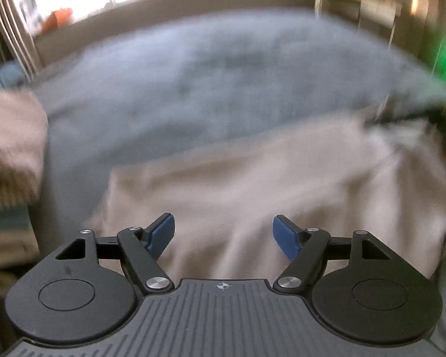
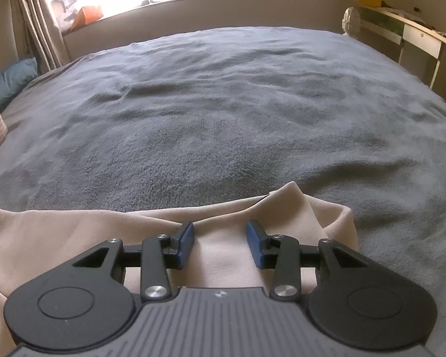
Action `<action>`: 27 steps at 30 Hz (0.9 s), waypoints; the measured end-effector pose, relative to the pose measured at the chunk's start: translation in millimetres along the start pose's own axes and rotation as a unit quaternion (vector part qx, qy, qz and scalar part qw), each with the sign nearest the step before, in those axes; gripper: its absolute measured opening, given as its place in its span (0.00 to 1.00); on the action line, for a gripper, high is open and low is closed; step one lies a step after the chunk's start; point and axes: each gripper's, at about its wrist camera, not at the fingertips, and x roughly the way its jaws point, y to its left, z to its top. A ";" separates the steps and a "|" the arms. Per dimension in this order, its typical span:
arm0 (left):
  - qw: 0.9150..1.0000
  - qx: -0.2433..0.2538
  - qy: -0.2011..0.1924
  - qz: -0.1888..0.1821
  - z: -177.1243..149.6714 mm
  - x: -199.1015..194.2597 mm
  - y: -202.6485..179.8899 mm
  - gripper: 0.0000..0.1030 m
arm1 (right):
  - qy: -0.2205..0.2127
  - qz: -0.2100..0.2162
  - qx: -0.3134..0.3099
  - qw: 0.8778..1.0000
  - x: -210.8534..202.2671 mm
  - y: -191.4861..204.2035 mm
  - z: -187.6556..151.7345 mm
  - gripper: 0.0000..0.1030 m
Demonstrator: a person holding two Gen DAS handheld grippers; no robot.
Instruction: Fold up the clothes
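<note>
Lying spread on the grey blanket (image 2: 223, 113) of a bed, a cream garment (image 2: 59, 238) is seen at the near edge, its folded corner bunched toward two o'clock in the right wrist view. The right gripper (image 2: 220, 242) is held with its blue pads (image 2: 185, 242) partly apart over that cloth, nothing being pinched between them. The left gripper (image 1: 223, 235) is held wide apart above the blurred garment, with folded clothes (image 1: 9, 160) stacked at nine o'clock.

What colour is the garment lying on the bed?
Cream beige; the garment shows sharpest in the right wrist view, on the grey blanket.
</note>
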 end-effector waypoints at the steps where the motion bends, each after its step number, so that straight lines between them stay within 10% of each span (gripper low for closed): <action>1: 1.000 -0.006 0.019 0.001 -5.3 8.5 0.9 0.73 | 0.001 0.000 0.000 1.000 -0.1 -0.1 0.2 0.41; 27: 0.997 -0.056 0.055 -0.003 -10.8 17.8 7.3 1.00 | 0.003 -0.010 0.007 1.000 -0.8 2.4 0.0 0.41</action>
